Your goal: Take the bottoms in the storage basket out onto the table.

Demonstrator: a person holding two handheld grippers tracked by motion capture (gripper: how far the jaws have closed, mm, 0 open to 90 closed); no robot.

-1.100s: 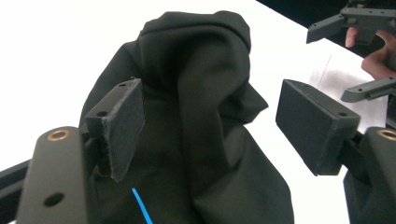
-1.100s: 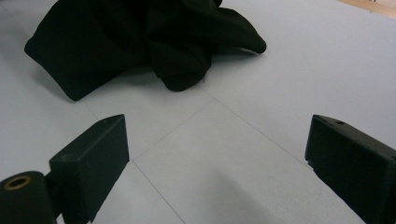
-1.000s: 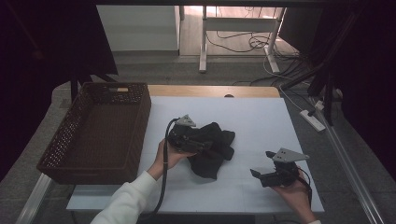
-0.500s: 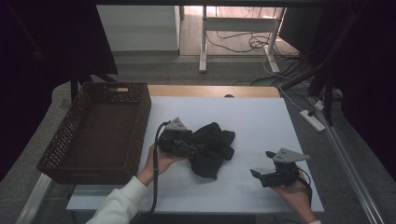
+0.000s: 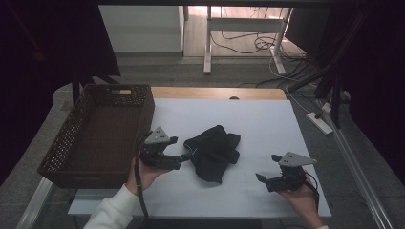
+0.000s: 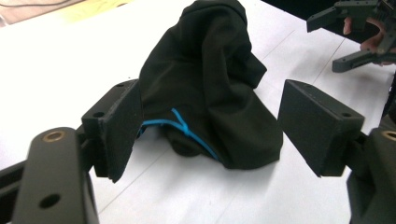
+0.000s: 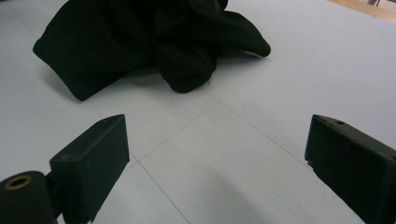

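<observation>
Overhead, the cloth (image 5: 213,151) lies in a crumpled black heap on the white mat (image 5: 267,124), about mid-table, with the basket (image 5: 98,136) well off to its left. Left gripper (image 5: 185,156) sits just at the heap's left edge, jaws spread, nothing pinched; right gripper (image 5: 268,168) rests low near the mat's front right, apart from the cloth, jaws also spread. From the left gripper view: cloth (image 6: 210,88) rises in a soft peak between and beyond the open pads, a thin blue cord (image 6: 184,130) running along its lower fold; the left pad stands close against the fabric, whether touching I cannot tell. The right gripper (image 6: 348,39) shows far off at top right. From the right gripper view: cloth (image 7: 144,42) lies ahead, folds loose and matte, one lobe reaching toward the jaws, which stand wide over bare mat. Risk, as judged: closing from here may catch only a thin outer fold or the cord, so the heap would slip free or drag across the mat rather than lift cleanly toward the basket.
</observation>
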